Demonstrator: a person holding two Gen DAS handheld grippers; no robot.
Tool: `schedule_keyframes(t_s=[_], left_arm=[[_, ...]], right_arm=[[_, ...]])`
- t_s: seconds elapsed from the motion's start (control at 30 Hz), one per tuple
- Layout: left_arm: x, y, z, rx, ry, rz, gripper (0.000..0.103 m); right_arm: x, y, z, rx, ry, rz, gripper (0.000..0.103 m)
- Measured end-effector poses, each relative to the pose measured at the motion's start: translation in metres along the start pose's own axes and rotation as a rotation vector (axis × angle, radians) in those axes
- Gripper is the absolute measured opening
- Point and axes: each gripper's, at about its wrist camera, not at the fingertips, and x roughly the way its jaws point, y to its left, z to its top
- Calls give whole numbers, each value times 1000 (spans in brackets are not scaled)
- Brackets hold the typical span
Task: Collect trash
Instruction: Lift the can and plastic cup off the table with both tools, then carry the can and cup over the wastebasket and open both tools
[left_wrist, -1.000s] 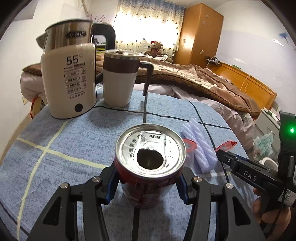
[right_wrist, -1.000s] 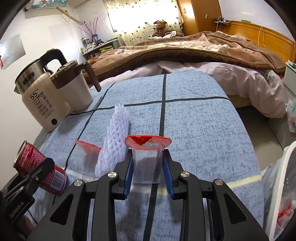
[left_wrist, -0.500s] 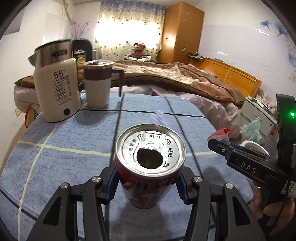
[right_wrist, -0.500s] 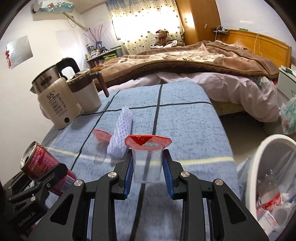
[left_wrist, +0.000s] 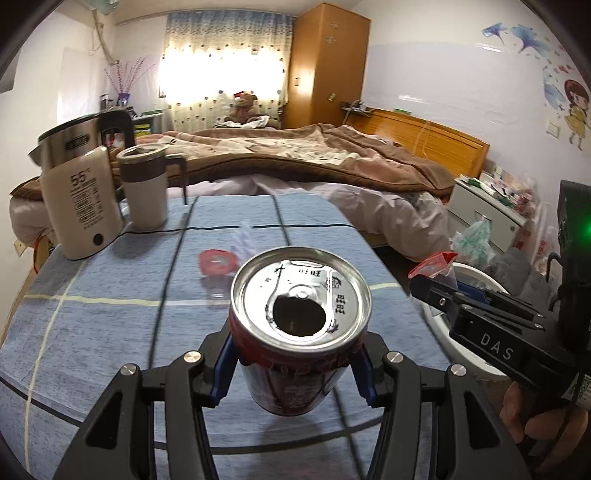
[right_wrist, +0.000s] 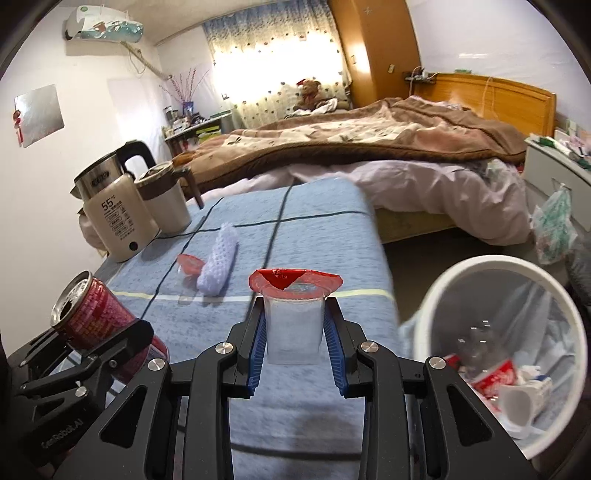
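My left gripper (left_wrist: 295, 363) is shut on an opened red drink can (left_wrist: 299, 332) and holds it above the blue tablecloth (left_wrist: 110, 280); the can also shows in the right wrist view (right_wrist: 92, 314). My right gripper (right_wrist: 295, 343) is shut on a clear plastic cup with a red foil rim (right_wrist: 293, 317), held above the table's right part. A white trash bin (right_wrist: 436, 295) with a bag liner stands on the floor to the right, with trash inside. A second clear cup with a red rim (right_wrist: 189, 263) and a white foam net sleeve (right_wrist: 219, 258) lie on the table.
An electric kettle (right_wrist: 114, 214) and a lidded mug (right_wrist: 168, 201) stand at the table's far left. A bed with a brown blanket (right_wrist: 369, 140) lies beyond the table. A white nightstand (right_wrist: 557, 173) and a hanging plastic bag (right_wrist: 554, 229) are at the right.
Both grippers have lifted and moved right with their loads. The trash bin has come further into the right wrist view, and the table items look farther away.
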Motion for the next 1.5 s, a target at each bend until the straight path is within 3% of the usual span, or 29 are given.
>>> schedule_keyframes(t_s=[0.77, 1.2, 1.5], left_arm=[[26, -131, 2, 108, 31, -174, 55], [57, -189, 0, 157, 87, -228, 56], [76, -207, -6, 160, 131, -245, 56]], right_arm=[[-63, -129, -19, 136, -36, -167, 31], [-60, -180, -29, 173, 9, -229, 31], [-48, -206, -37, 194, 52, -266, 31]])
